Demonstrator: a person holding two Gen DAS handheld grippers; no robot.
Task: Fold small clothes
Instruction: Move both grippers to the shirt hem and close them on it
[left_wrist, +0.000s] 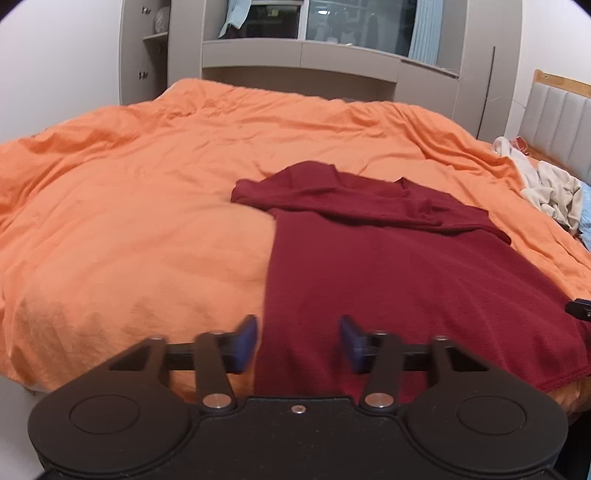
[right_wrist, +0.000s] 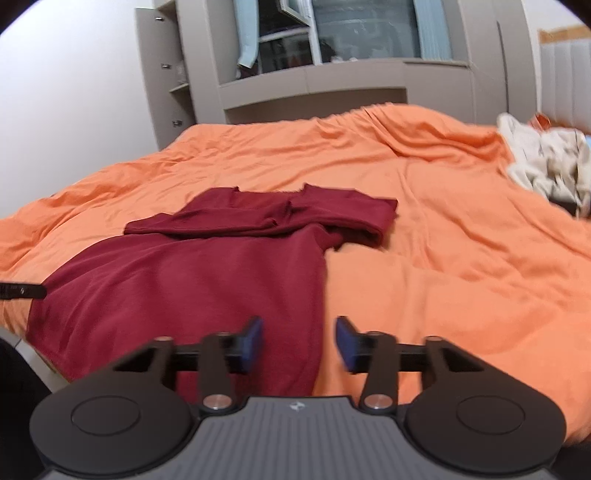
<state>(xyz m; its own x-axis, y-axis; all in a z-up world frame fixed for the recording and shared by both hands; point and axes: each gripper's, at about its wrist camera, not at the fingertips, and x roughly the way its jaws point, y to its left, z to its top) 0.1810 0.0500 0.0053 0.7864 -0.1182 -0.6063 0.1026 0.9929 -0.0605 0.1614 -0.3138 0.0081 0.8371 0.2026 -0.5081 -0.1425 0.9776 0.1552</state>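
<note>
A dark red T-shirt (left_wrist: 406, 273) lies on the orange duvet (left_wrist: 140, 206), its hem at the near bed edge and its sleeves folded in across the top. My left gripper (left_wrist: 298, 341) is open and empty, its blue pads astride the shirt's near left edge. In the right wrist view the same shirt (right_wrist: 192, 273) lies left of centre. My right gripper (right_wrist: 299, 341) is open and empty, astride the shirt's near right edge. Each view shows a black tip of the other gripper at the shirt's far side edge.
A heap of pale clothes (left_wrist: 546, 188) lies at the right by the grey headboard (left_wrist: 561, 118); it also shows in the right wrist view (right_wrist: 550, 166). Grey cabinets and shelves (left_wrist: 295, 62) stand behind the bed. The orange duvet (right_wrist: 461, 240) spreads wide on both sides.
</note>
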